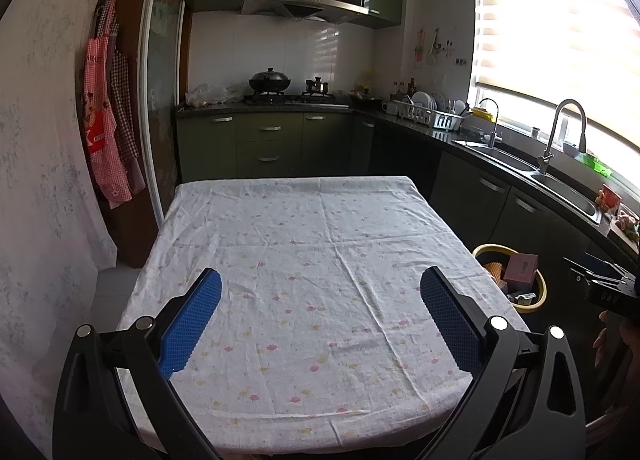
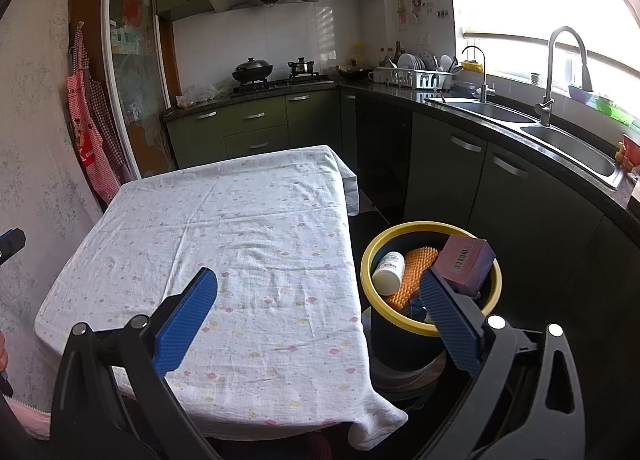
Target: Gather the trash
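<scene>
A dark trash bin with a yellow rim stands on the floor right of the table; it also shows in the left wrist view. In it lie a white pill bottle, an orange bumpy piece and a pink box. My left gripper is open and empty above the near part of the table. My right gripper is open and empty over the table's right edge, its right finger beside the bin. No trash shows on the tablecloth.
A dark counter with a double sink and faucet runs along the right. A dish rack and stove with a wok are at the back. Aprons hang on the left wall.
</scene>
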Available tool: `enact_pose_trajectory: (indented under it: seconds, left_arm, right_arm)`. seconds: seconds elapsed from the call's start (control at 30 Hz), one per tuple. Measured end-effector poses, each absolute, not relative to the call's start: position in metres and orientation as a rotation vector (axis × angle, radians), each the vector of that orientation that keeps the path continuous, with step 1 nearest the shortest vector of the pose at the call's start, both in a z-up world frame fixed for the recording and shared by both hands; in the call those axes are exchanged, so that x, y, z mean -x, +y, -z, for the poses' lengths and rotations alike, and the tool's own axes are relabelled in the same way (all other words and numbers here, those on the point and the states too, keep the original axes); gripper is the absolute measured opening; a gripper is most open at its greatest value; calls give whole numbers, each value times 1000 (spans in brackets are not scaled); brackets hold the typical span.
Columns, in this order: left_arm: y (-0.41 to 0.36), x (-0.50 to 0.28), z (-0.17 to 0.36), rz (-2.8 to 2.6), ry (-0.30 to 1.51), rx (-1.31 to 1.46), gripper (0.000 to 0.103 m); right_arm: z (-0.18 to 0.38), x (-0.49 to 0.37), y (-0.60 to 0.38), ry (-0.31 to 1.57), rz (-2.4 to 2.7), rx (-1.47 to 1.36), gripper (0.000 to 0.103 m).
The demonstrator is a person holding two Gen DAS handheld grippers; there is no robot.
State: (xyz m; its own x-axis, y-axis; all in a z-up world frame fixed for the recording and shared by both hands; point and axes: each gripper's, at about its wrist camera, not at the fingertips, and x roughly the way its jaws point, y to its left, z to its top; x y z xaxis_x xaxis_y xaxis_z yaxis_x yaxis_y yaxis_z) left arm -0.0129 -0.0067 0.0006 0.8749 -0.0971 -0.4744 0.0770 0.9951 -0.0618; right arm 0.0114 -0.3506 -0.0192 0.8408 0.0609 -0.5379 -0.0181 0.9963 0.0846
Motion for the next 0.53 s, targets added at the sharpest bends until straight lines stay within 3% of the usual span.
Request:
enact_pose_trajectory:
  seconds: [0.3,0.53]
  left_arm:
    - [-6,5,0,66,499,33,98]
    - [19,-59,24,36,585,39,98]
  right_arm:
    - [24,-18,-352,584,-48,-82,96]
    - [28,-60,-344,616,-106,-64,96]
